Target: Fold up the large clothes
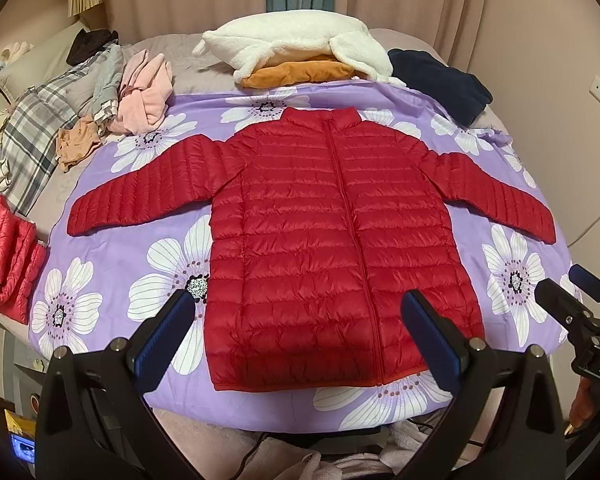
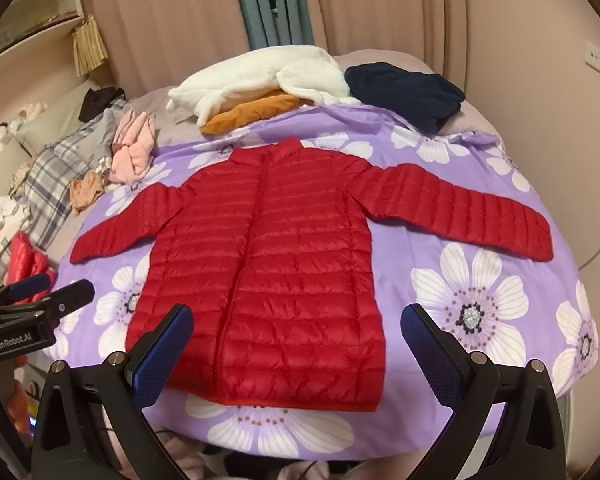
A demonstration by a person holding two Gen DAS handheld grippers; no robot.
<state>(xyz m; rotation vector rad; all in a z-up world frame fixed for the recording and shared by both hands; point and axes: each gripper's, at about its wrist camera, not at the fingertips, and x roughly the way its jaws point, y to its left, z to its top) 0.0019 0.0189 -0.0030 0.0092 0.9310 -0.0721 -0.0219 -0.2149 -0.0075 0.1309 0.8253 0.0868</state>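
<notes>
A red quilted puffer jacket (image 1: pixel 320 232) (image 2: pixel 276 264) lies flat and zipped on a purple flowered sheet (image 1: pixel 112 248) (image 2: pixel 480 280), collar away from me, both sleeves spread out to the sides. My left gripper (image 1: pixel 300 320) hovers open above the jacket's hem, its blue-padded fingers apart with nothing between them. My right gripper (image 2: pixel 296 332) also hangs open over the hem, further to the right. Each gripper shows at the edge of the other's view: the right one (image 1: pixel 572 292), the left one (image 2: pixel 60 292).
White fleece (image 1: pixel 296 46) over an orange garment (image 1: pixel 300 72) and a dark navy garment (image 1: pixel 440 80) sit beyond the collar. Pink, plaid and tan clothes (image 1: pixel 140 88) pile up at the left. A folded red puffer (image 1: pixel 8 264) rests at the bed's left edge.
</notes>
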